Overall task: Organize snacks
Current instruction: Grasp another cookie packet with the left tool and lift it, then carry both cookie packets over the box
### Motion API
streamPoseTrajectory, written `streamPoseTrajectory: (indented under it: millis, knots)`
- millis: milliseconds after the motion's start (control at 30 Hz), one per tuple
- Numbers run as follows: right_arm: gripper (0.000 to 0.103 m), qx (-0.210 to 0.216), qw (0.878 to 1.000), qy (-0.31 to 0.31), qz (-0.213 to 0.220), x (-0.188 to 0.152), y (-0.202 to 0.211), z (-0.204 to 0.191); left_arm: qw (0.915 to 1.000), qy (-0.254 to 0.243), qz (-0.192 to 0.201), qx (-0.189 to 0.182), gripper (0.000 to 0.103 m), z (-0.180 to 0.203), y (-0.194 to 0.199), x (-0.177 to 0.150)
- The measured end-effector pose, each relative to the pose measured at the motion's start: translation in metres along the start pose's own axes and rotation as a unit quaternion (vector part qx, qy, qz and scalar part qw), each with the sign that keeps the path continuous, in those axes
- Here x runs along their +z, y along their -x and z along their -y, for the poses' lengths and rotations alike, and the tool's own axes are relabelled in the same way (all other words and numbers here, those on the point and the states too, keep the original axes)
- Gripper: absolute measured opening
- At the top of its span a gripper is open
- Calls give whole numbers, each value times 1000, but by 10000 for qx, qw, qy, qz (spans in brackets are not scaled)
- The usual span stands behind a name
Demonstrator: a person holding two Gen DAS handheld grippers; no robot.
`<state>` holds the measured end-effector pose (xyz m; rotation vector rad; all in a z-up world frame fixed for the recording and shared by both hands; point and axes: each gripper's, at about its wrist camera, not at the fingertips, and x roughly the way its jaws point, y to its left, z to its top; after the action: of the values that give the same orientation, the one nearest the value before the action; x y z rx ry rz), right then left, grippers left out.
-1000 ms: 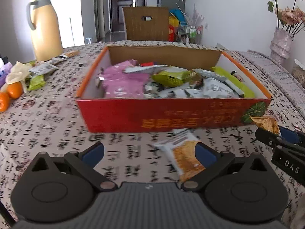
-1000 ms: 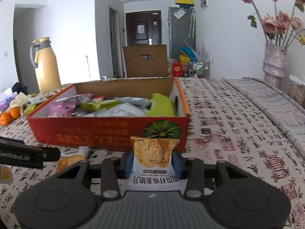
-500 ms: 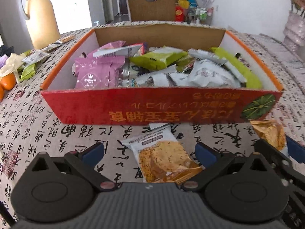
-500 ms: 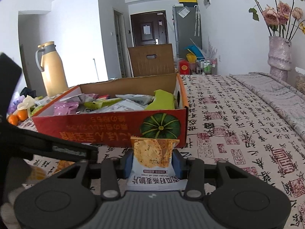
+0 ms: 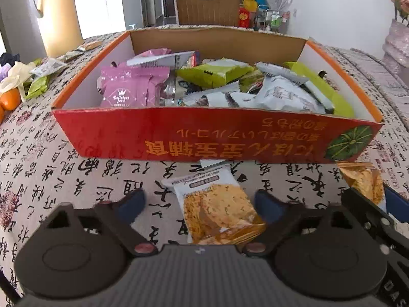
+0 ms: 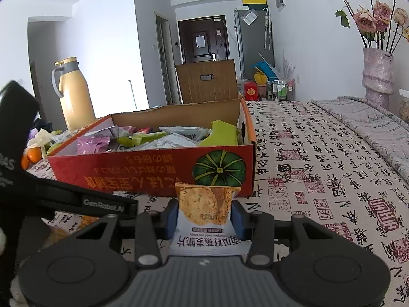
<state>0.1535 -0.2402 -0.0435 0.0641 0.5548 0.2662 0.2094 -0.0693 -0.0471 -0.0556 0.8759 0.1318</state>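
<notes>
- The crinkly orange-and-white foil crisp packet (image 5: 217,207) lies flat on the tablecloth, just before the red cardboard snack box (image 5: 217,138).
- Left gripper (image 5: 199,202) straddles it, jaws just closing, pads not yet touching.
- Light, slippery, crushable: pinch its long edges gently.
- Right gripper (image 6: 204,217) pinches a matching packet (image 6: 204,204).

My left cam tilts steeply down, close over the red snack box (image 5: 204,138) w/ tablecloth (image 5: 51,168) below. Right cam sits lower, flatter, facing the box (image 6: 153,174) and room. Both share box, flask (image 5: 56,12), prob. same chair (image 6: 207,81).
</notes>
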Motion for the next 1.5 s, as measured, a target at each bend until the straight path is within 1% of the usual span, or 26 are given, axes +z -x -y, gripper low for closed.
streamPoseTrajectory:
  millis: [133, 167, 200, 267, 367, 467, 600, 767, 933, 1067, 1233, 1333, 1500]
  knots:
    - [42, -58, 10000, 38, -1, -1, 0, -2, 10000, 12, 94, -10, 70, -3, 5, -2]
    - [42, -63, 10000, 52, 5, -1, 0, -2, 9999, 15, 117, -5, 64, -5, 6, -2]
    - [42, -69, 10000, 70, 11, -1, 1, -3, 9999, 13, 137, -8, 56, -6, 7, -2]
    - [42, -91, 9999, 97, 10, -1, 0, -4, 9998, -7, 175, -28, 47, -8, 9, -3]
    - [42, -120, 9998, 126, 0, -2, 0, -5, 9997, -63, 227, -40, 43, -11, 11, -5]
    - [42, -150, 9997, 169, -8, -1, 1, -7, 9996, -119, 268, -20, 41, -12, 13, -7]
    - [42, -167, 9996, 210, 12, -2, 6, -8, 9992, -193, 336, -110, 41, -15, 20, -9]
    - [42, -129, 9996, 242, 59, 0, 14, -10, 9972, -348, 639, -182, 41, -17, 40, -10]
    - [42, -32, 9993, 315, 201, 8, 21, -16, 9940, -333, 1009, -269, 41, -21, 62, -1]
    - [42, -16, 9985, 384, 384, 23, 23, -22, 9904, -272, 1324, -304, 41, -28, 76, 14]
    - [42, -9, 9967, 475, 653, 47, 20, -29, 9855, -203, 1670, -239, 41, -36, 85, 41]
    - [42, 3, 9953, 535, 805, 65, 14, -34, 9826, -166, 1840, -204, 41, -41, 86, 57]
    - [42, 7, 9937, 597, 952, 89, -2, -41, 9796, -140, 2001, -114, 41, -46, 78, 82]
